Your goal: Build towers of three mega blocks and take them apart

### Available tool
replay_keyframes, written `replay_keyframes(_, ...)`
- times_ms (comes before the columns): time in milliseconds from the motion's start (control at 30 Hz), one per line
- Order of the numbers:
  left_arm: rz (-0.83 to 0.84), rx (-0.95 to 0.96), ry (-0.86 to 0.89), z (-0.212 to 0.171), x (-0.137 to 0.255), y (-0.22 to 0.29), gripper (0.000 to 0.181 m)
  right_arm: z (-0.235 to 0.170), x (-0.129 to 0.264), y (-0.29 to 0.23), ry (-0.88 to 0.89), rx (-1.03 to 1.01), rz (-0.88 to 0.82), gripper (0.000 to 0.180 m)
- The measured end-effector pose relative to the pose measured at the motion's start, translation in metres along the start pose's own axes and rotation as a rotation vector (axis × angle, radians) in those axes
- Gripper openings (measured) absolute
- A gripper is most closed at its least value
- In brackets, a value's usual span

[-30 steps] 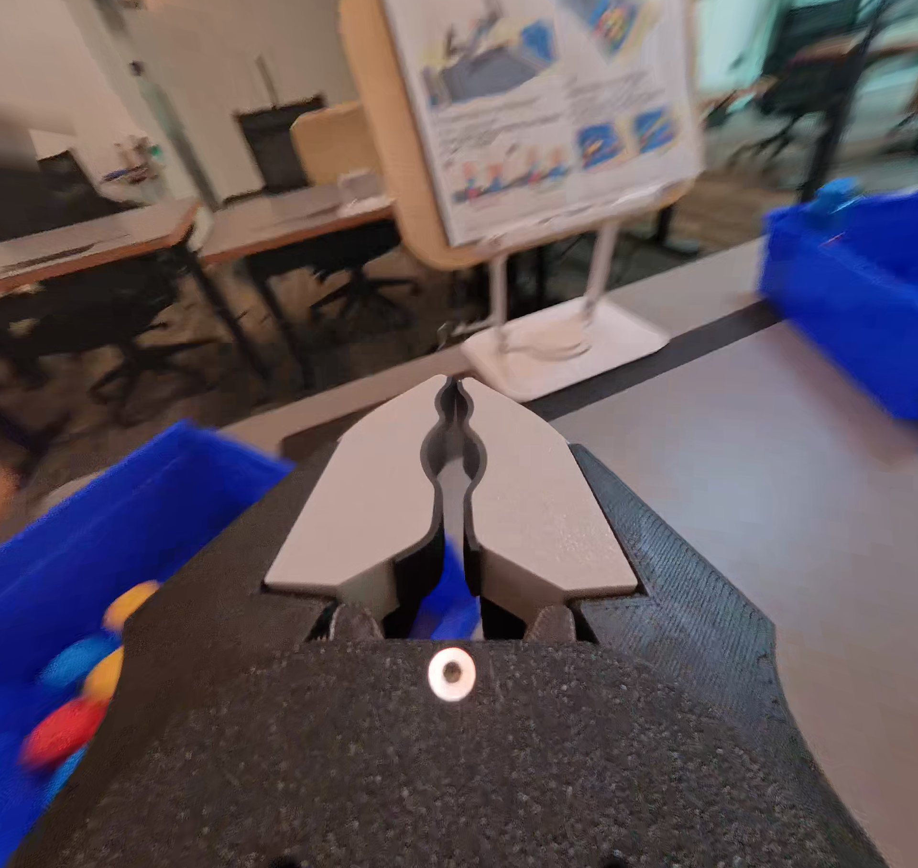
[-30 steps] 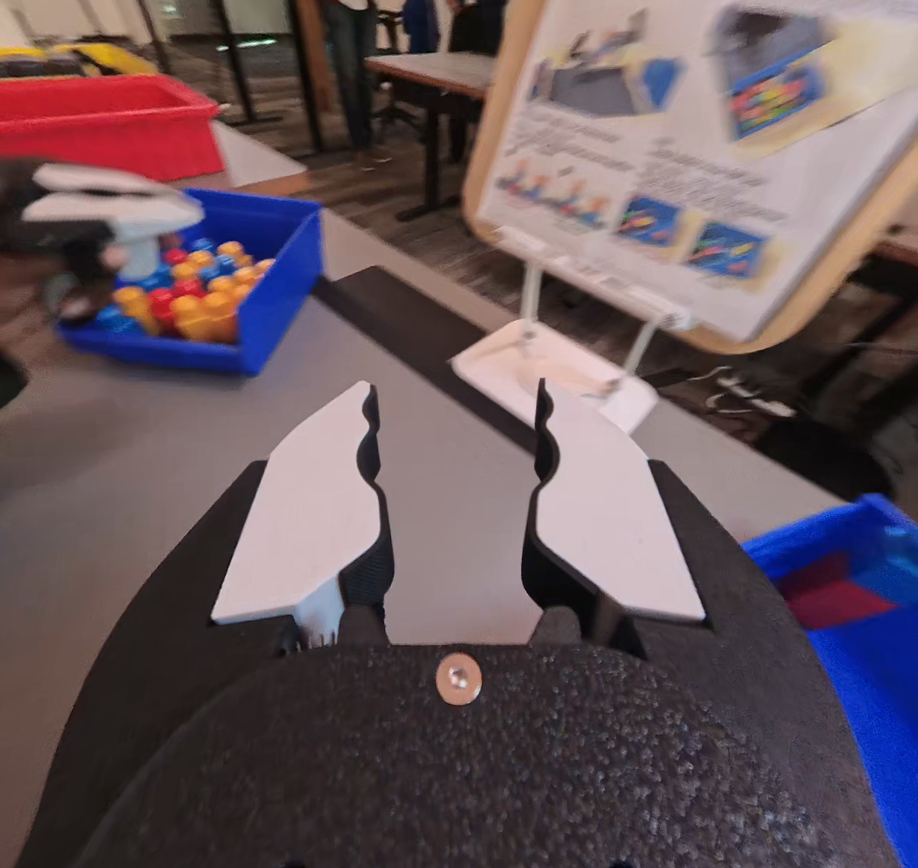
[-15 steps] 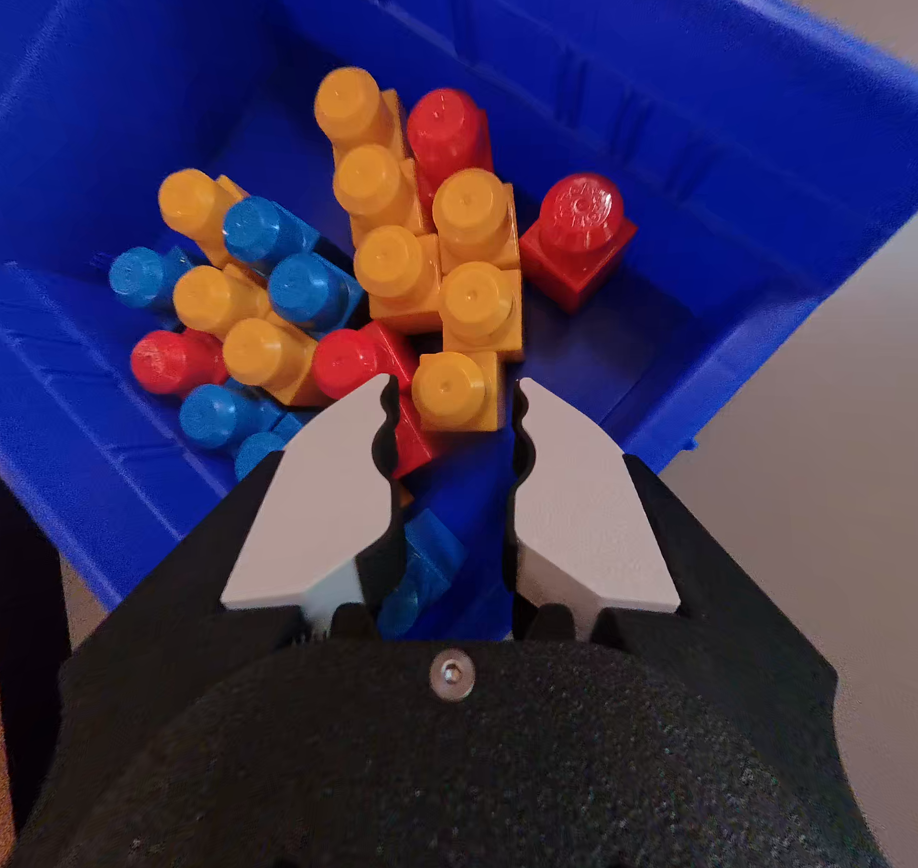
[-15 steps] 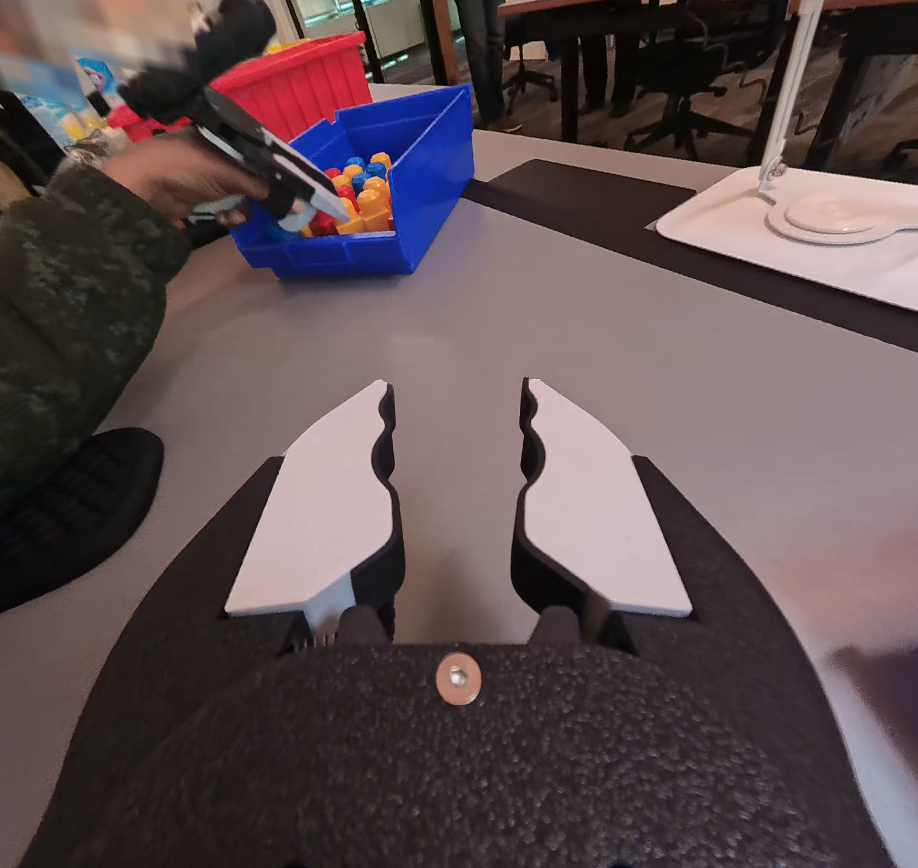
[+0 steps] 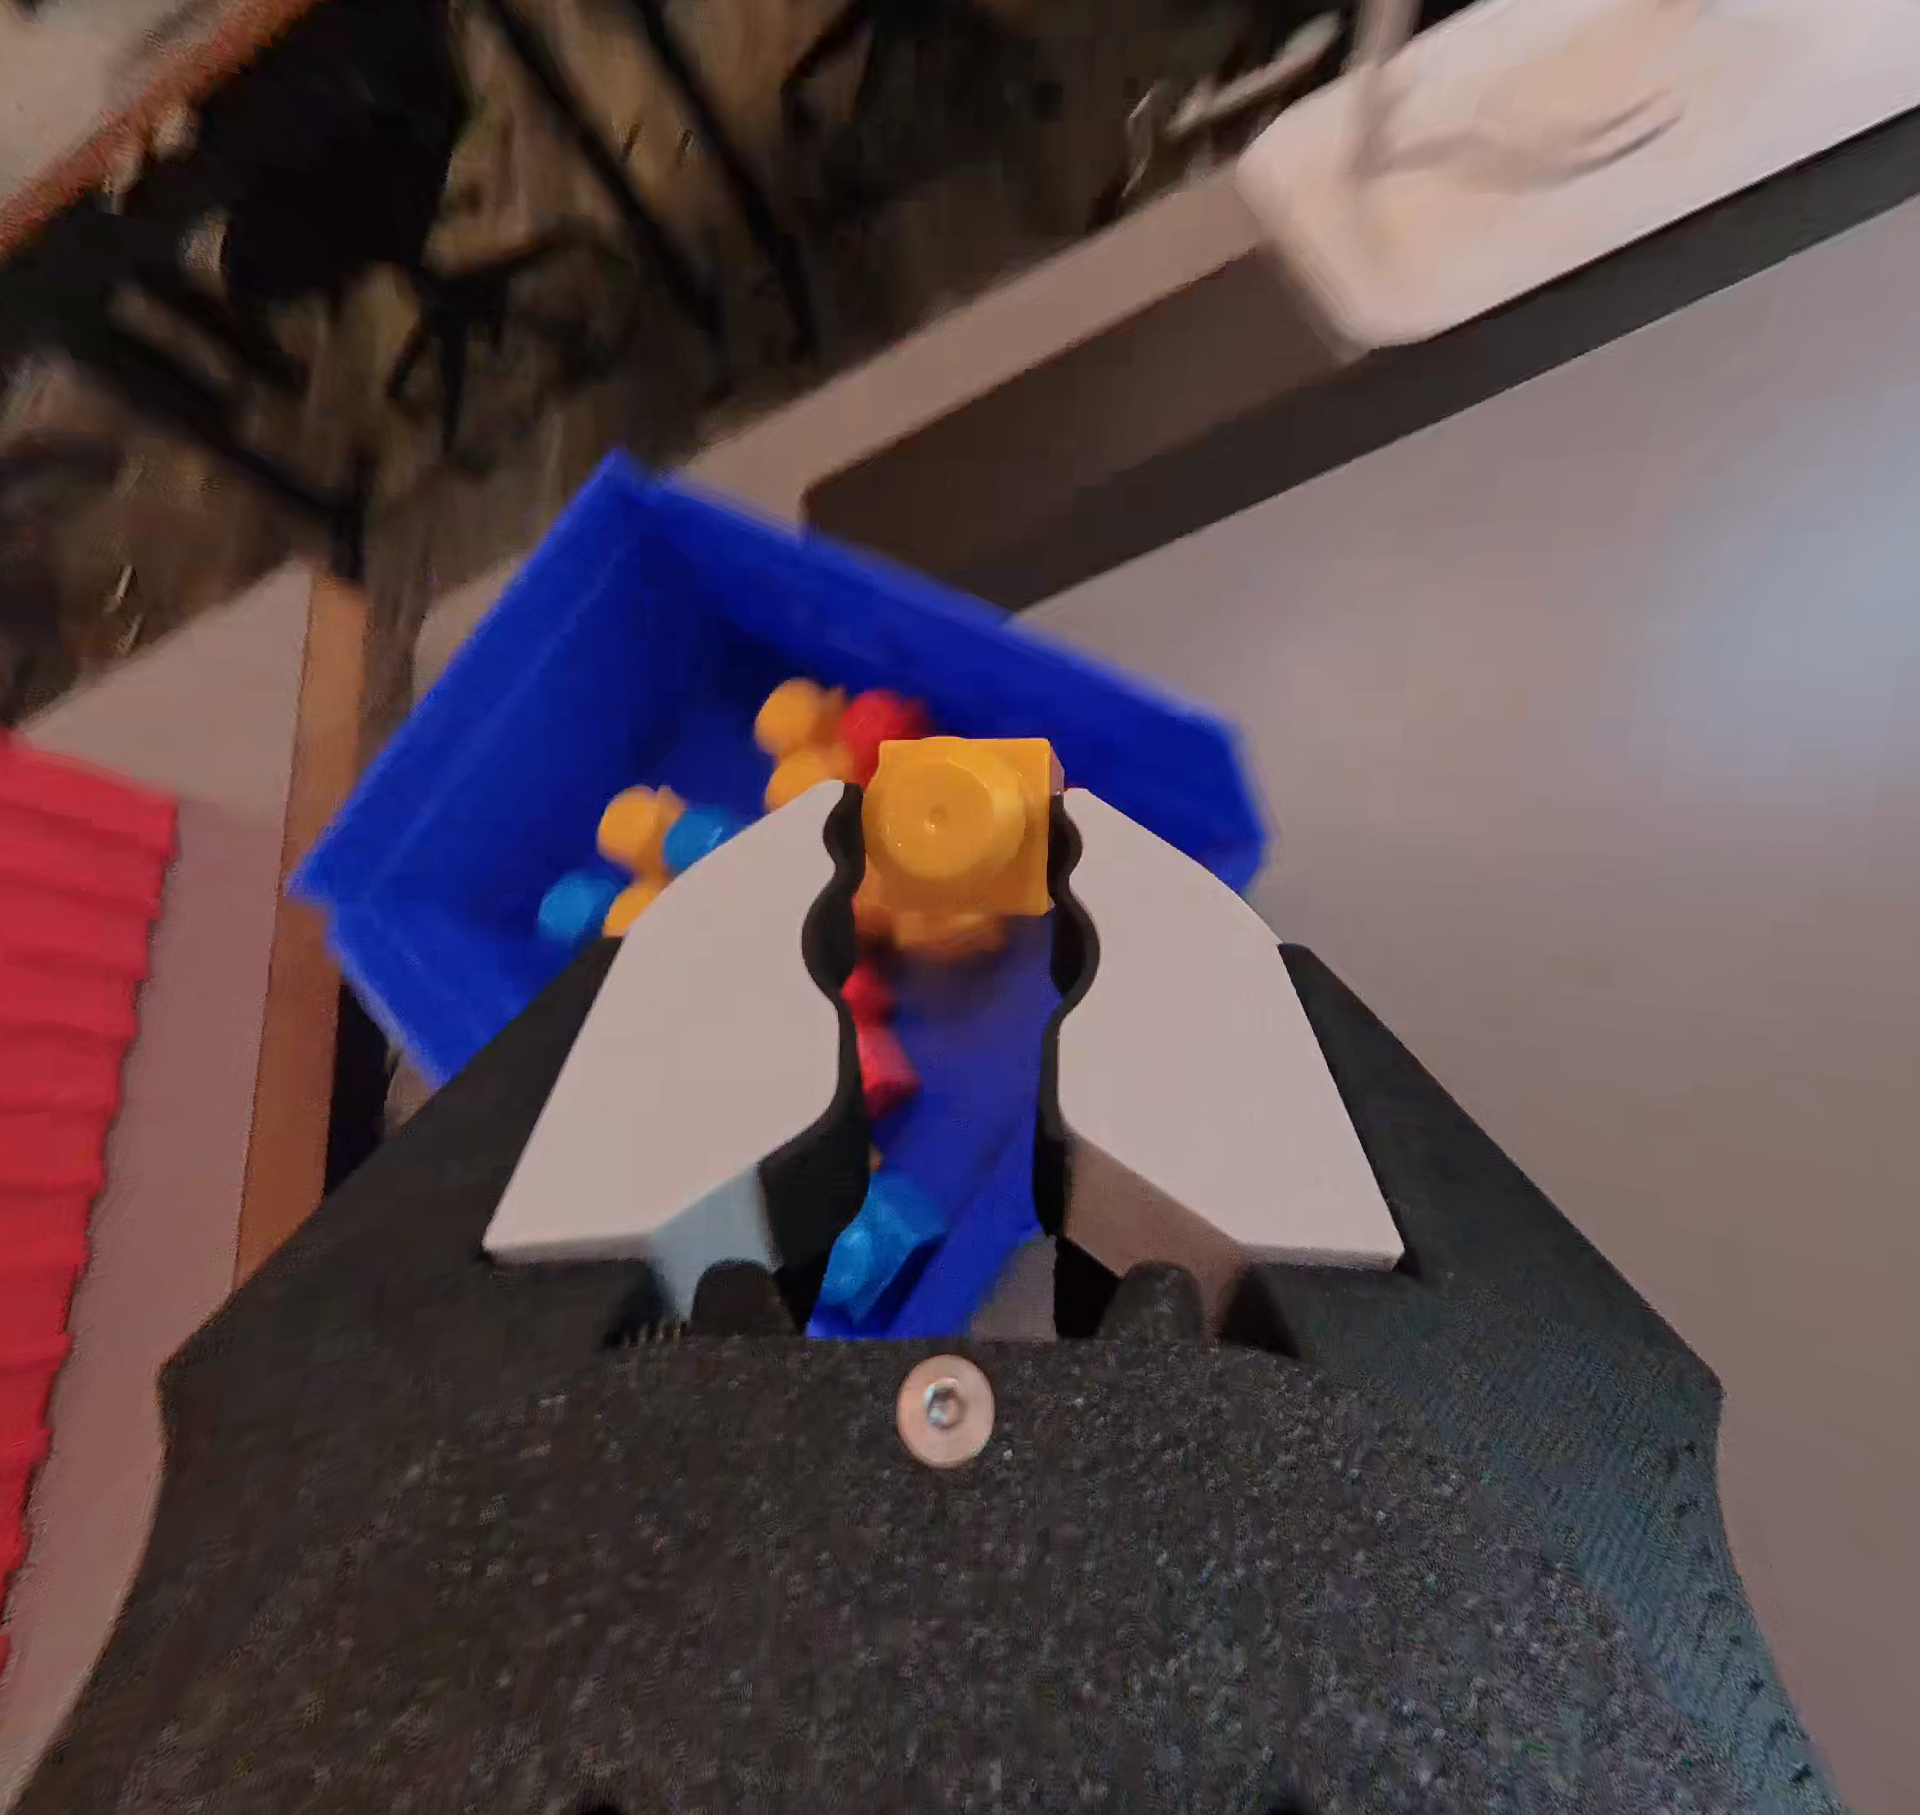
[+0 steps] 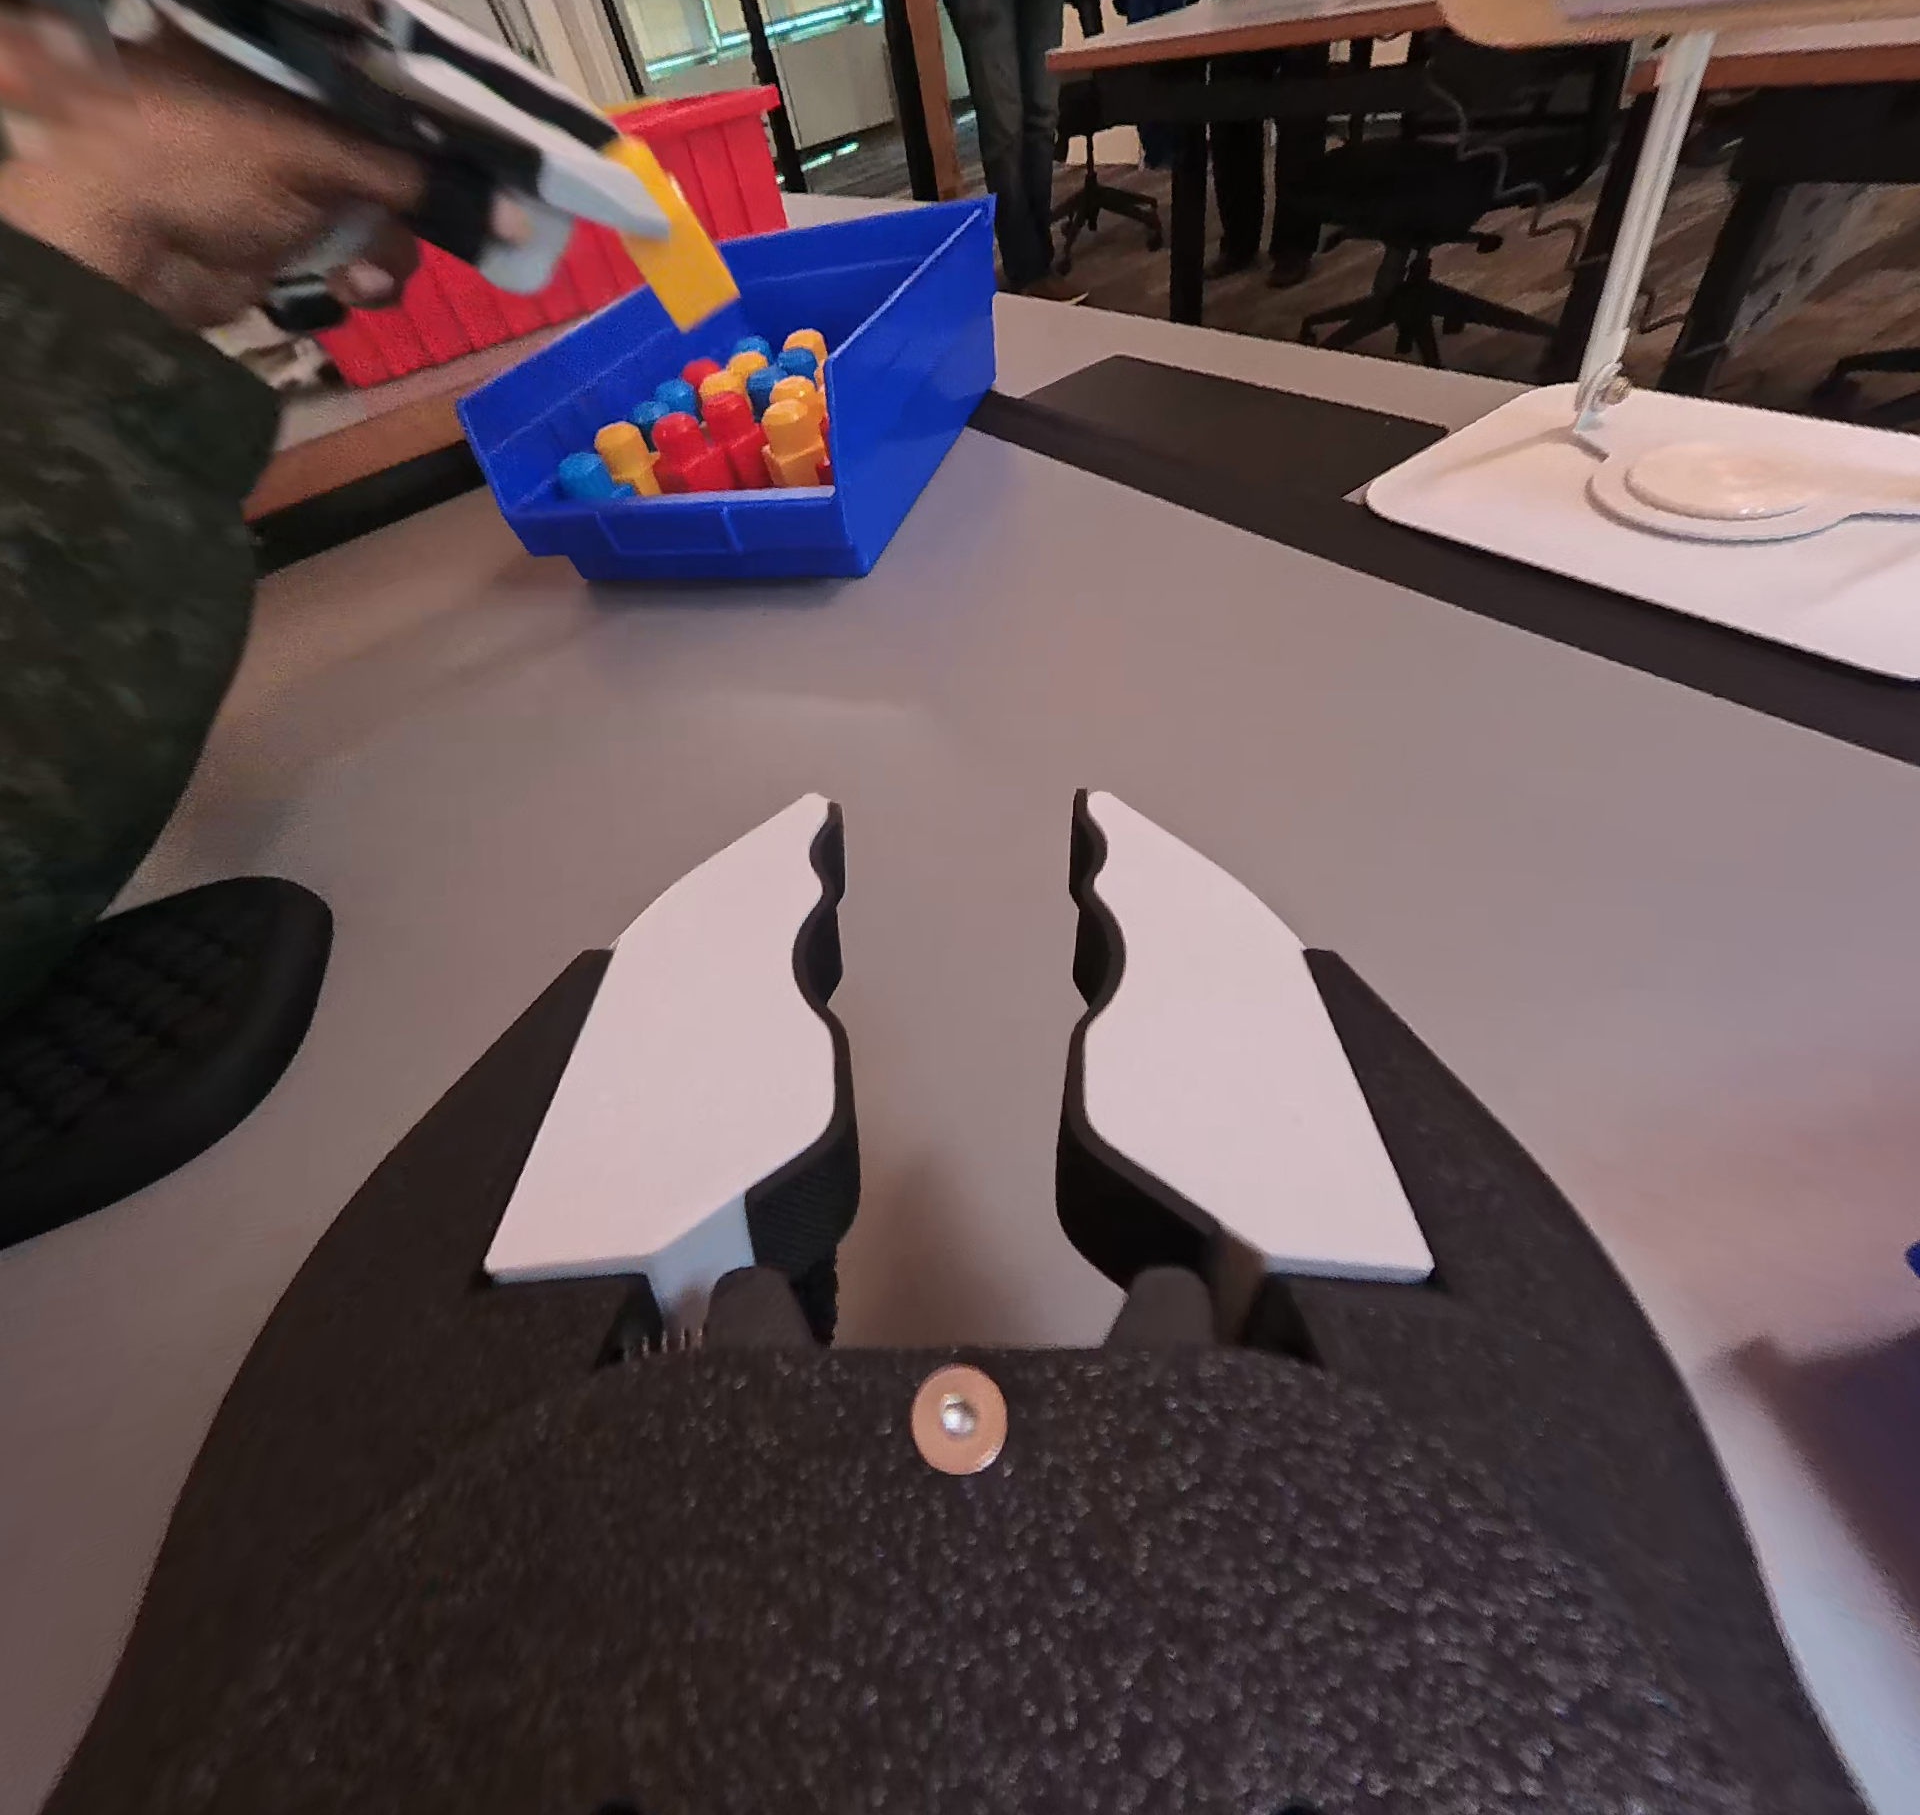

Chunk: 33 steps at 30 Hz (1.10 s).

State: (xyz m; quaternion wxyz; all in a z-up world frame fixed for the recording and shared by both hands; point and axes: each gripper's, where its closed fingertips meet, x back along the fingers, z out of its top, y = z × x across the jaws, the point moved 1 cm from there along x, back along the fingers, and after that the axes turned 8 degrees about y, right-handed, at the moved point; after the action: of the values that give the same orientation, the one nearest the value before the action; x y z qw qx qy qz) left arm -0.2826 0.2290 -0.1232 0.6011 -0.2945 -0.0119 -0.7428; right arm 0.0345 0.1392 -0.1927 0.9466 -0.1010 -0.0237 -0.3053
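Half a second ago the left hand-held gripper (image 5: 954, 815) was low inside the blue bin (image 6: 914, 311) with its jaws spread over the pile; now it is lifted above the bin and pinches one yellow block (image 5: 956, 825) between its fingertips, the stud of the block turned toward the camera. The right hand-held gripper (image 6: 954, 815) has almost not moved: it hangs over the bare grey surface (image 6: 1039, 674), well apart from the bin, with its jaws spread and nothing between them. The remaining blocks (image 6: 717, 425), red, yellow and blue, lie crowded in the bin, which stands on the surface at its far left side, in front of a red bin (image 6: 717, 165). I judge that the block is held at the very tips so that its lower side stays free for pressing onto another block, and that the open space of surface beside the bin is kept for the first tower. In the right wrist view the person's hand (image 6: 218, 176) holds the left gripper tilted downward, nose toward the bin, the sleeve (image 6: 104, 518) coming in from the left. The white base of a stand (image 6: 1662, 518) rests to the right of the bin, far enough not to disturb the work. No tower stands yet, so the building seems only at its beginning.
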Motion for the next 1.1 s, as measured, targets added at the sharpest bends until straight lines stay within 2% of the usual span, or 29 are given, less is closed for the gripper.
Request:
replay_keyframes(67,-0.214,-0.073,0.121,0.035,0.020,0.053,0.034,0.005,0.003,0.004,0.029,-0.002,-0.016,0.041)
replay_keyframes(133,-0.475,-0.158,0.181,0.050,0.029,0.118,0.034,0.012,0.006,0.008,0.067,-0.008,-0.037,0.041)
replay_keyframes(300,-0.866,-0.339,0.096,0.029,0.010,0.246,0.034,0.029,0.020,0.025,0.163,-0.001,-0.131,0.040)
replay_keyframes(433,-0.987,-0.460,-0.019,-0.009,-0.008,0.305,0.034,0.042,0.035,0.047,0.237,0.068,-0.270,0.042)
replay_keyframes(567,-1.020,-0.470,-0.054,-0.020,-0.011,0.318,0.034,0.055,0.052,0.062,0.308,0.087,-0.359,0.044)
replay_keyframes(600,-1.044,-0.460,-0.055,-0.021,-0.008,0.319,0.039,0.058,0.055,0.064,0.323,0.086,-0.373,0.044)
replay_keyframes(733,-1.076,-0.417,0.025,-0.005,0.006,0.299,0.049,0.063,0.064,0.070,0.359,0.094,-0.418,0.044)
replay_keyframes(800,-0.995,-0.337,0.121,0.018,0.008,0.268,0.046,0.064,0.065,0.071,0.362,0.099,-0.424,0.044)
replay_keyframes(900,-0.725,-0.118,0.287,0.054,-0.001,0.185,0.041,0.063,0.063,0.069,0.357,0.110,-0.423,0.044)
replay_keyframes(967,-0.495,0.043,0.359,0.059,-0.010,0.116,0.039,0.061,0.061,0.069,0.346,0.117,-0.422,0.044)
replay_keyframes(1100,-0.131,0.217,0.253,0.004,-0.033,0.009,0.040,0.054,0.055,0.066,0.316,0.106,-0.401,0.044)
